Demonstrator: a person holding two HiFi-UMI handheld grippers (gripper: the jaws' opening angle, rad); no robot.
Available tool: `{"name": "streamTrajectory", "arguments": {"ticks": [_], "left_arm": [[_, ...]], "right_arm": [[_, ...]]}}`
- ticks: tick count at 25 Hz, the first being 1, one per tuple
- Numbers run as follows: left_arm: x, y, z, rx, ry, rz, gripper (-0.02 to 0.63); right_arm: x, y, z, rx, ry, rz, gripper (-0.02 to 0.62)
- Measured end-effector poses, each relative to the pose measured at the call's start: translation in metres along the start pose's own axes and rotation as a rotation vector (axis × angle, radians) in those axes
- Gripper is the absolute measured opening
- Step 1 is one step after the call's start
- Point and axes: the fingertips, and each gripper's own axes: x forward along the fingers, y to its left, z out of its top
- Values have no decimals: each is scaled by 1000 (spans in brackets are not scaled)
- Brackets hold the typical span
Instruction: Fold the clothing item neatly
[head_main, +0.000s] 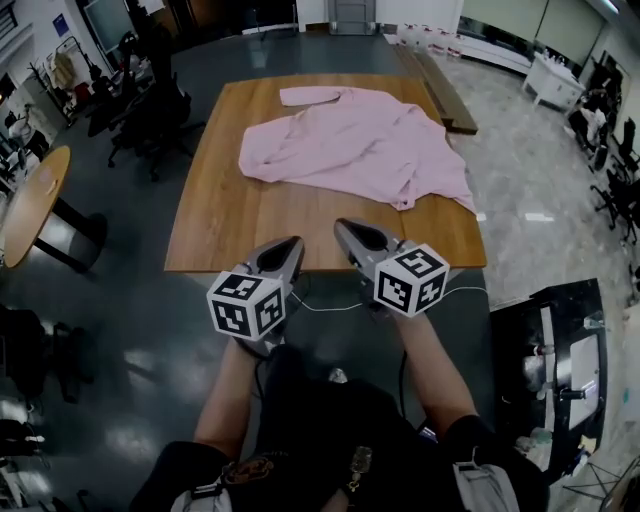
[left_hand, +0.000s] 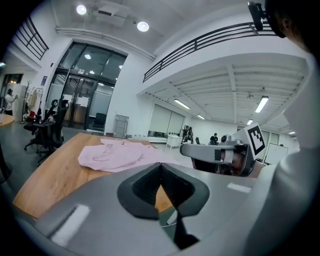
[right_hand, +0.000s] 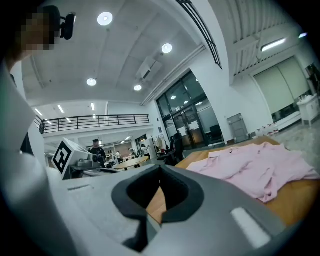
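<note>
A crumpled pink shirt (head_main: 355, 145) lies spread over the far half of a square wooden table (head_main: 230, 225). It also shows as the pink shirt (left_hand: 115, 154) in the left gripper view and the pink shirt (right_hand: 250, 167) in the right gripper view. My left gripper (head_main: 296, 243) hovers at the table's near edge, shut and empty. Beside it, my right gripper (head_main: 340, 226) is just over the near edge, also shut with nothing held. Both are well short of the shirt. The right gripper (left_hand: 184, 149) appears in the left gripper view, and the left gripper's marker cube (right_hand: 67, 156) in the right one.
Office chairs (head_main: 150, 115) stand left of the table, and a round wooden table (head_main: 30, 200) is further left. A dark bench (head_main: 440, 90) lies past the far right corner. A cart with equipment (head_main: 560, 370) stands at the right. A white cable (head_main: 330, 305) hangs below the grippers.
</note>
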Motion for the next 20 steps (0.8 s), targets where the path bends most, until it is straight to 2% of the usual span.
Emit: {"name": "streamTrajectory", "arguments": {"ticks": [8,20], "left_arm": [[64,65,6,-4,63,-128,6],[137,183,23,37,151,-304,6]], "right_arm": [[56,-48,-3,0,43,-143,3],[165,-100,-9,20,98,-363,3]]}}
